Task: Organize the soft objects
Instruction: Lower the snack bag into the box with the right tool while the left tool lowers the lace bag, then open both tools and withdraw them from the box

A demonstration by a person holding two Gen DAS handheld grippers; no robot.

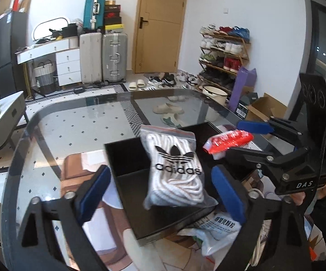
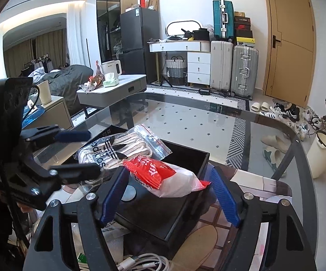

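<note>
A clear zip bag of white laces with an adidas logo [image 1: 174,169] lies tilted in a black divided tray [image 1: 126,160] on the glass table. My left gripper [image 1: 160,192] is open, its blue pads on either side of the bag without touching it. A red and white soft packet [image 2: 163,176] rests on the tray's near part [image 2: 163,216]. My right gripper [image 2: 169,196] is open around it, pads apart from it. The laces bag [image 2: 117,149] shows behind the packet. The right gripper [image 1: 237,140] also shows in the left wrist view, around the packet [image 1: 228,142].
A white medicine packet with Chinese print [image 1: 219,228] and white cables [image 2: 145,264] lie under or near the tray's front. The glass table edge [image 2: 230,108] curves beyond. Suitcases [image 2: 233,67], a shoe rack [image 1: 226,54] and slippers on the floor lie farther off.
</note>
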